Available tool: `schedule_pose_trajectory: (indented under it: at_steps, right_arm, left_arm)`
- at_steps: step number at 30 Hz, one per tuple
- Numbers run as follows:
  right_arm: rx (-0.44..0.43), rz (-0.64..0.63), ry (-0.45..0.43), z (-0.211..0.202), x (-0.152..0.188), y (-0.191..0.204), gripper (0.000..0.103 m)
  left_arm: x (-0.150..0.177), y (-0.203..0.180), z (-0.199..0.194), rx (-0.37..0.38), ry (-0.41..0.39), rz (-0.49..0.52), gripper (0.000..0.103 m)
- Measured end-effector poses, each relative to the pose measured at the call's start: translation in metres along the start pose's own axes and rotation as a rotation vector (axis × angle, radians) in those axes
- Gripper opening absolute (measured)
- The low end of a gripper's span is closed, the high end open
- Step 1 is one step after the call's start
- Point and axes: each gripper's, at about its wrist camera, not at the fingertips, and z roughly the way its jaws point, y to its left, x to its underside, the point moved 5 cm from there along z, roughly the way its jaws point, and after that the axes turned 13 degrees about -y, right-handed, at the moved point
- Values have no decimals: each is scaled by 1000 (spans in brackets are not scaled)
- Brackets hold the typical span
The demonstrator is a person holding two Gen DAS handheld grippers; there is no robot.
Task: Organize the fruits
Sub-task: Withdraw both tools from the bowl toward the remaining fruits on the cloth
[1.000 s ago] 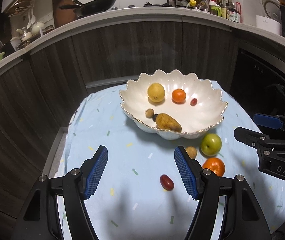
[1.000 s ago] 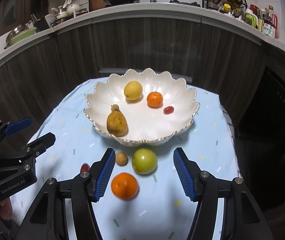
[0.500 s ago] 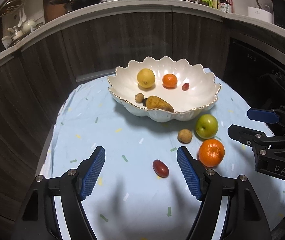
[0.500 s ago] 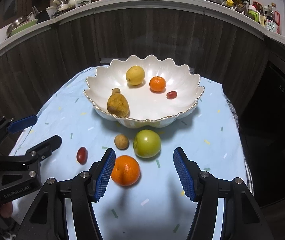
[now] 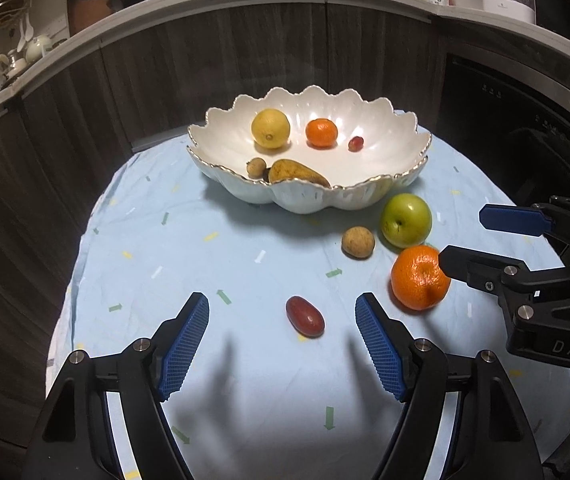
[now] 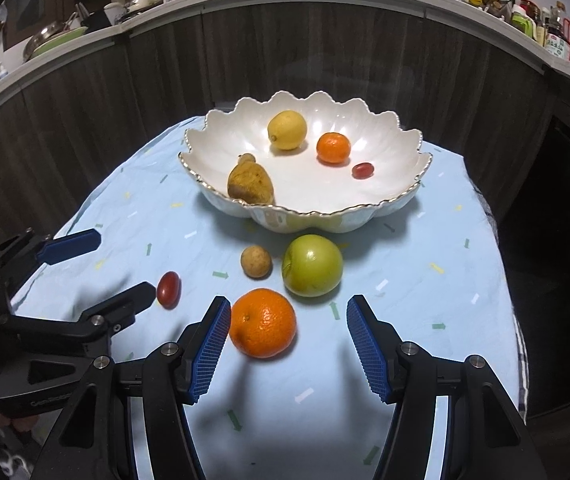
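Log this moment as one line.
left hand-held gripper: open, red grape tomato between jaws | right hand-held gripper: open, beside orange

Glossy white ceramic bowl (image 5: 365, 196) with gilt rim, matt creased blue cloth (image 5: 189, 264), dark wood-grain cabinet fronts (image 5: 213, 68).

A bowl (image 6: 405, 200) sits toward the back of the surface (image 6: 425, 320). In the bowl, a lemon (image 6: 287, 129) lies at the back, a small orange (image 6: 333, 147) to its right, and a small tomato (image 6: 363, 170) further right. A pear (image 6: 249, 184) lies at the bowl's front left. In front of the bowl, on the surface, an apple (image 6: 312, 265) lies just beside a small round fruit (image 6: 256, 261) on its left. A big orange (image 6: 263, 322) lies in front of those two. Another tomato (image 6: 169, 289) lies well to the left of the big orange.
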Motion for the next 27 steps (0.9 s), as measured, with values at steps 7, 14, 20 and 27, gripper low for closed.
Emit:
schedule_pose_trajectory:
  at_steps: [7, 14, 20, 27]
  right_arm:
    - [-15, -5, 24, 9, 9, 3, 61]
    - [-37, -8, 48, 18, 18, 7, 61]
    - [-42, -20, 58, 24, 23, 10, 61]
    - [-44, -14, 63, 31, 24, 9, 61]
  left_arm:
    - [6, -2, 11, 15, 19, 4, 75]
    - [12, -5, 22, 28, 46, 11, 63]
    - [19, -10, 29, 31, 75, 15, 55]
    - [24, -10, 37, 27, 98, -2, 50]
